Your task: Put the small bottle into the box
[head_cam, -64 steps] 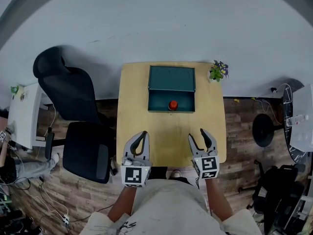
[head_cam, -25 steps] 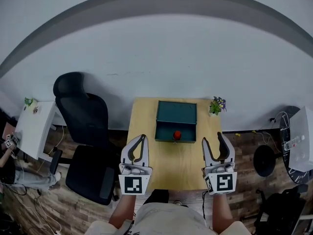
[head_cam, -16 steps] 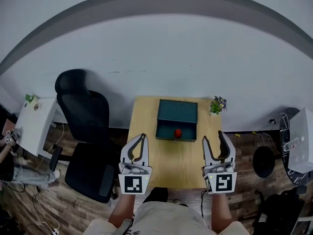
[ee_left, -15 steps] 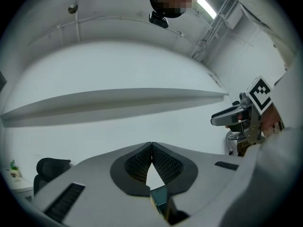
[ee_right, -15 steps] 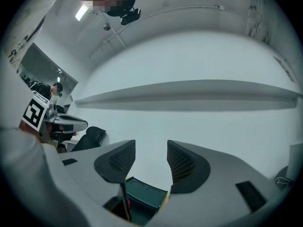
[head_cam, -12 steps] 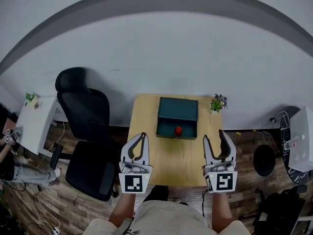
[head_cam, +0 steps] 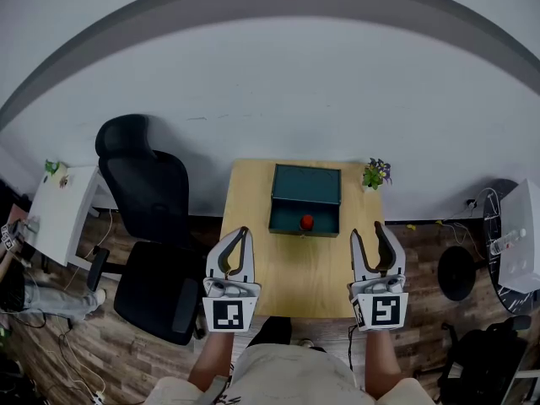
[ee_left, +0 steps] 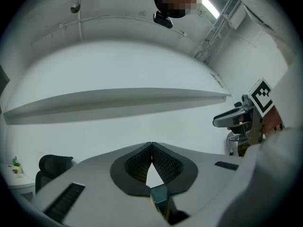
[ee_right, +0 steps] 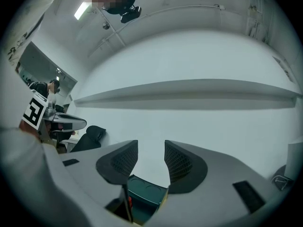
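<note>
Near frame centre, the small bottle seems already in the box; the left gripper is pinched together empty, while the right gripper gapes empty, having just narrowed.

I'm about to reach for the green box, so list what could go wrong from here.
1. The potted plant stands at the table's far corner, near the green box. The right gripper, open and empty, its jaws just now closing slightly, could tip it while reaching.
2. The left gripper is shut and empty. It could only shove the red item by the box's front wall, not grasp it.
</note>
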`<state>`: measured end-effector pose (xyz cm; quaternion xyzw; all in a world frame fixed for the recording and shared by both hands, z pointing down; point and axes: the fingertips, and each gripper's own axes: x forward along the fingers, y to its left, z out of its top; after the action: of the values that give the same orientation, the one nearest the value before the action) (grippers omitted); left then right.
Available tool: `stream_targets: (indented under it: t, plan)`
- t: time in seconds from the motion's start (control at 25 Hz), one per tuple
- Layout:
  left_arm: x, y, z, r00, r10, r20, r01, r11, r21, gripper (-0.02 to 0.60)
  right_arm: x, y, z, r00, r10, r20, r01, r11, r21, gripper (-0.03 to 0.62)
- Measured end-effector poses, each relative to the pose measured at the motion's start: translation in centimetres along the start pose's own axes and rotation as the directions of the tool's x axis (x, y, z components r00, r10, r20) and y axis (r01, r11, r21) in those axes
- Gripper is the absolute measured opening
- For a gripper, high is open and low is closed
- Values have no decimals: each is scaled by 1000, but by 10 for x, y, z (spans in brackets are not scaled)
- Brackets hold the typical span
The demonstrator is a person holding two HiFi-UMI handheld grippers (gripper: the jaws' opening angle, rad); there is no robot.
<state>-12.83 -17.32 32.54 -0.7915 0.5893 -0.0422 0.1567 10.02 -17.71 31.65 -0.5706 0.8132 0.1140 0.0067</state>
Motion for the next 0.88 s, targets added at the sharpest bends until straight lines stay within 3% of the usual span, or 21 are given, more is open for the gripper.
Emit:
stream_targets:
  t: [0.16,0.44,0.76,0.88]
  plan:
    - [1,-2,2,1000,2,17,-2,1000,-21,8,0,-1,-4,1000,-7,-17,7,1000,-6,155]
    - [4,-10,-5,1000,-11,-19,10,999,-33,8,1,0,-6,1000,17,-10,-17,999,46,20]
    - [5,-10,-4,1000,-11,-8,11,1000,-12,8,3,3,-12,999,39,-25,-39,999,34,17]
    - [4,-11,-8,999,-12,-37,11,1000,-22,8,2,1,-12,999,33,-26,-32,999,34,17]
